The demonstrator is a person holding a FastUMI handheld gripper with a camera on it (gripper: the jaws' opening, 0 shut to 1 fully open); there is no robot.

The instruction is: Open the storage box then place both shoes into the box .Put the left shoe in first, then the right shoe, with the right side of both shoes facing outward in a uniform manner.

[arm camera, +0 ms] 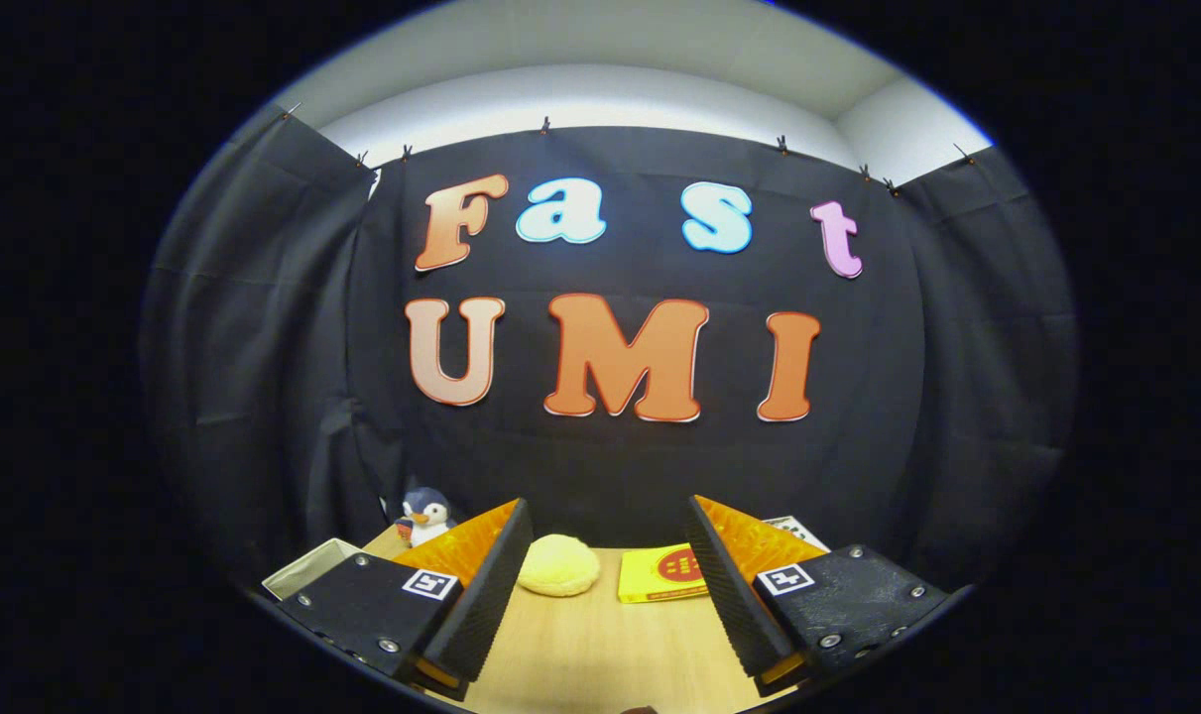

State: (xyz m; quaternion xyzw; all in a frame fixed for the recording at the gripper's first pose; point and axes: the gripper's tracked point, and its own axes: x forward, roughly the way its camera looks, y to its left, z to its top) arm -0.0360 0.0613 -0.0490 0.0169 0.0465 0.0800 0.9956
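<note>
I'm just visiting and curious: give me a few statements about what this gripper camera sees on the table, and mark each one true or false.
1. The gripper has its fingers spread apart with nothing between them. True.
2. A pale yellow round object lies on the wooden table just ahead of the fingers. True.
3. The gripper is clamped on a shoe. False: both fingers are free and press on nothing.
4. A toy penguin stands at the far side of the table by the black cloth wall. True.
5. The flat yellow box is stacked on top of the round object. False: it lies on the table beside it.
</note>
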